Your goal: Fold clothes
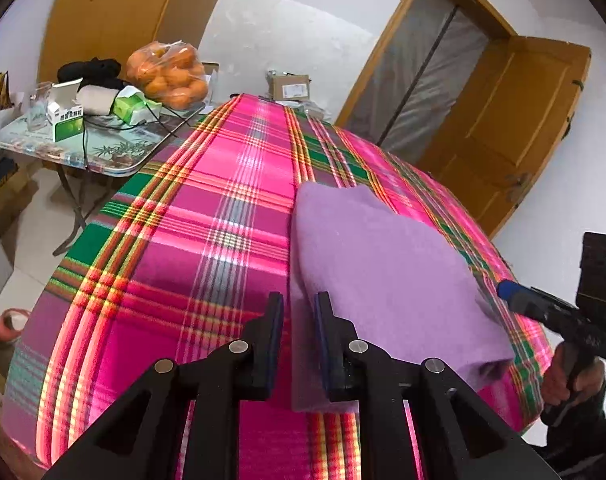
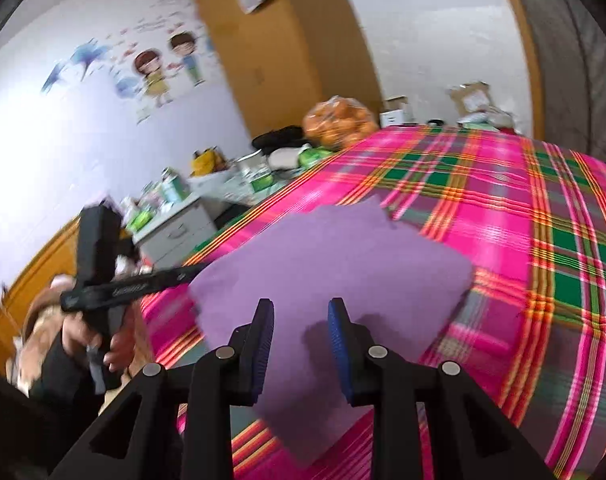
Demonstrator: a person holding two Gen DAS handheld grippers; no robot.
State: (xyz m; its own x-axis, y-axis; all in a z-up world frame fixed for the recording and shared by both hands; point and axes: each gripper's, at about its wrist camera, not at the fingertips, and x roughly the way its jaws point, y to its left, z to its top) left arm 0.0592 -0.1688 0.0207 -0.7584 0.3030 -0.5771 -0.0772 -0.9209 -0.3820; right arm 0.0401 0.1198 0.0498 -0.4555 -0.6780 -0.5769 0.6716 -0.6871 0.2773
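Both claws hanging apart: left gripper (image 1: 299,304) straddling the folded purple cloth's (image 1: 383,276) near-left edge, right gripper (image 2: 301,312) hovering above it on the plaid sheet (image 1: 191,216)

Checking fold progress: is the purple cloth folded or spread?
Folded: the purple cloth lies doubled, with a rounded fold edge at its near right corner.

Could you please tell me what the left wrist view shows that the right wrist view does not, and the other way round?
Only the left wrist view shows the open wooden door, the folding side table and the right gripper at the purple cloth's far edge.

Only the right wrist view shows the cartoon wall stickers, a white drawer cabinet and the left gripper seen from the side.

Both show the purple cloth on the pink plaid sheet, and the bag of oranges. Both grippers' jaws stand apart, gripping nothing.
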